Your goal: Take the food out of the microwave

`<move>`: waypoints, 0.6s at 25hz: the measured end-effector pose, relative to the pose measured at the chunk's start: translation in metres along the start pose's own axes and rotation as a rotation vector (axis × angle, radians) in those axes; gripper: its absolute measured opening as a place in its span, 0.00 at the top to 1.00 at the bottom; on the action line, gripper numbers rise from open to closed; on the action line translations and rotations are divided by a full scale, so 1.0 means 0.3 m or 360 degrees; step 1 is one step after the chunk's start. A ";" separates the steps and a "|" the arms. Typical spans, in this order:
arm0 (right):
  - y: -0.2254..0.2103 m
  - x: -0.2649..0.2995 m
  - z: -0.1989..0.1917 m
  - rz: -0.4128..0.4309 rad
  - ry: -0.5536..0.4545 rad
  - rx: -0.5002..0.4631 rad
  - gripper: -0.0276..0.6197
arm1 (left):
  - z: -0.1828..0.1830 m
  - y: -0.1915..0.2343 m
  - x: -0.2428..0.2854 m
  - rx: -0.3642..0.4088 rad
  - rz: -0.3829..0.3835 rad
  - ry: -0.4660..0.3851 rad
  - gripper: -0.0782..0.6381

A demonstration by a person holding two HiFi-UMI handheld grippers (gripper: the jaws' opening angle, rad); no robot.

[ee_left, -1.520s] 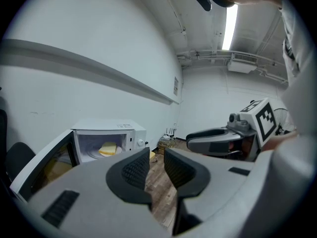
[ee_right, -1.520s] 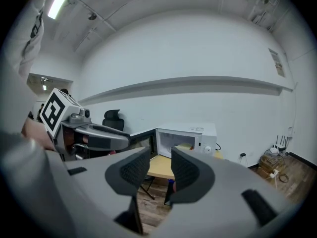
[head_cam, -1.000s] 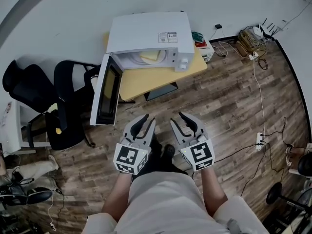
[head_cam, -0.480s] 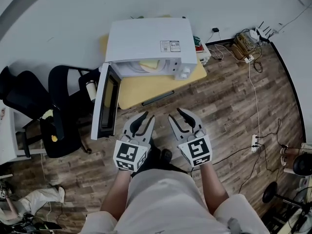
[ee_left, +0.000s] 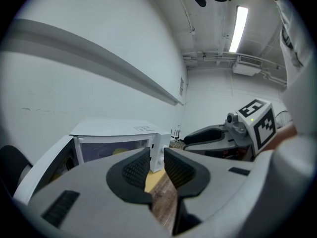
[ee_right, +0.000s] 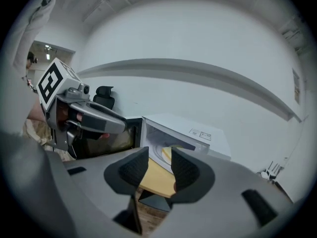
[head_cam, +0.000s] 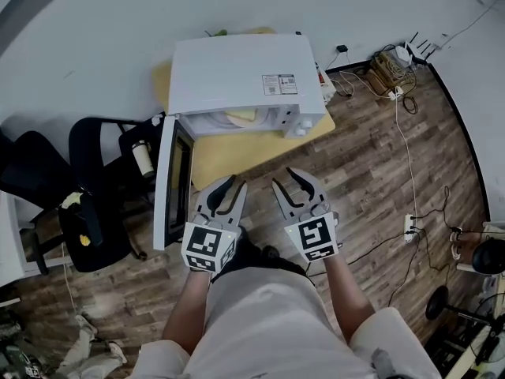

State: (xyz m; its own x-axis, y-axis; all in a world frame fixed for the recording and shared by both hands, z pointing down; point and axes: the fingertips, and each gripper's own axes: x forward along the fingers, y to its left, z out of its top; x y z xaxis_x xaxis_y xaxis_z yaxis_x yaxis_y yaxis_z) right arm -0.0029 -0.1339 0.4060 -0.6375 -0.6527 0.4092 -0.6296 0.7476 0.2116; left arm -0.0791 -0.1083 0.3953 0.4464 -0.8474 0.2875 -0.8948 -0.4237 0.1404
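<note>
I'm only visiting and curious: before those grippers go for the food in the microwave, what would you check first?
1. Door open: ok, swung wide.
2. Food visible inside microwave: ok.
3. Left gripper open, empty: ok.
4. Right gripper empty: ok; its jaws have just been opening, nothing between them.
5. Grippers at the opening: not ok, both short of the table.
</note>
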 end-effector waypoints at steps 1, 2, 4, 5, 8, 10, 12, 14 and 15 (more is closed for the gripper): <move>-0.007 0.018 -0.001 -0.0017 0.0009 -0.0020 0.74 | 0.000 0.016 0.008 0.0002 -0.0005 0.0002 0.79; -0.013 0.035 -0.003 -0.0029 0.0018 -0.0037 0.74 | 0.000 0.031 0.016 0.0004 -0.0011 0.0004 0.79; -0.020 0.063 -0.009 -0.0048 0.0036 -0.0071 0.74 | -0.003 0.056 0.026 0.0007 -0.0022 0.0006 0.79; -0.024 0.076 -0.015 -0.0059 0.0046 -0.0093 0.74 | -0.005 0.067 0.032 0.0010 -0.0027 0.0008 0.79; -0.037 0.115 -0.030 -0.0084 0.0067 -0.0153 0.74 | -0.013 0.100 0.054 0.0015 -0.0031 0.0017 0.79; -0.043 0.135 -0.040 -0.0087 0.0085 -0.0190 0.74 | -0.017 0.112 0.066 0.0011 -0.0035 0.0023 0.79; -0.052 0.155 -0.045 -0.0094 0.0100 -0.0242 0.73 | -0.021 0.121 0.081 0.0011 -0.0041 0.0027 0.79; -0.061 0.175 -0.051 -0.0105 0.0106 -0.0281 0.73 | -0.030 0.129 0.095 0.0014 -0.0045 0.0034 0.79; -0.066 0.185 -0.055 -0.0111 0.0108 -0.0296 0.73 | -0.036 0.132 0.102 0.0013 -0.0046 0.0039 0.79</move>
State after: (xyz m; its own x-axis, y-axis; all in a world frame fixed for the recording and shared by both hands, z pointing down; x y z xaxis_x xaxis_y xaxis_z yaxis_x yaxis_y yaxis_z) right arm -0.0182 -0.1829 0.4392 -0.5600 -0.6987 0.4452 -0.5745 0.7147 0.3990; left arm -0.1008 -0.1477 0.4199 0.4717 -0.8267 0.3068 -0.8815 -0.4505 0.1413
